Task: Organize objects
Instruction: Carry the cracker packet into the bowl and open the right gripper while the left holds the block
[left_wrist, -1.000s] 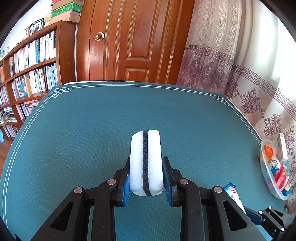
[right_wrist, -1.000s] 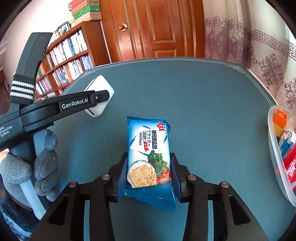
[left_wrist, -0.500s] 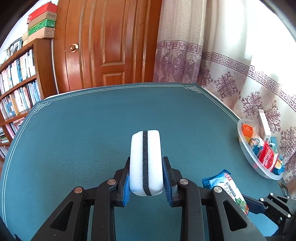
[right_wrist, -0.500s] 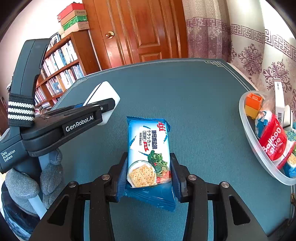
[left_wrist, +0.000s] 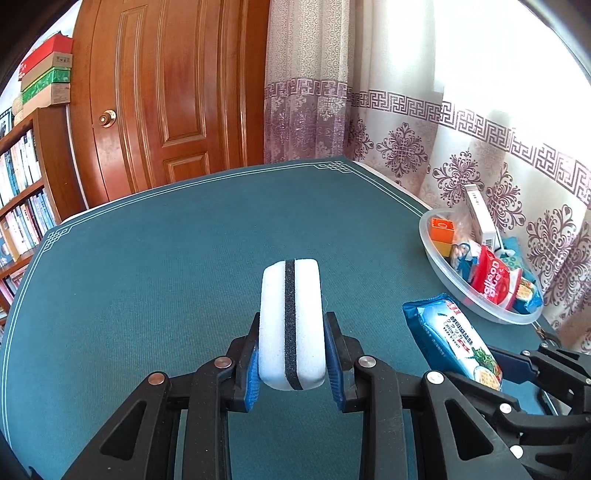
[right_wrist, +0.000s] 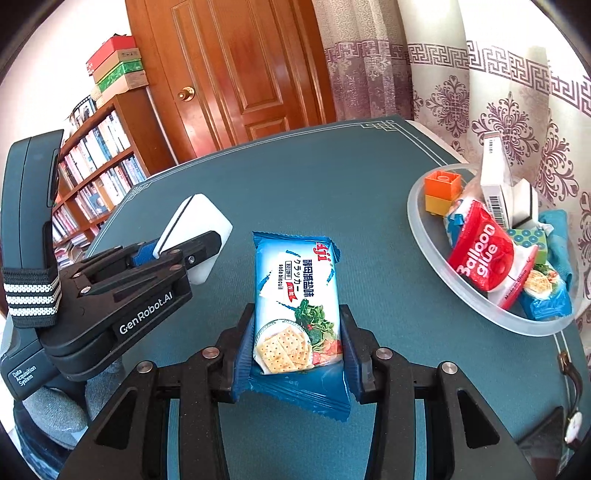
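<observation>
Between the left gripper's blue pads sits a white sponge, squeezed upright; the right gripper clamps a blue cracker packet above the green table, a clear bowl of items beyond

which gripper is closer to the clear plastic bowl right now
Right. The right gripper, shut on the cracker packet, sits just left of the clear plastic bowl. The left gripper, shut on the white sponge, is farther left, beyond the right one.
</observation>
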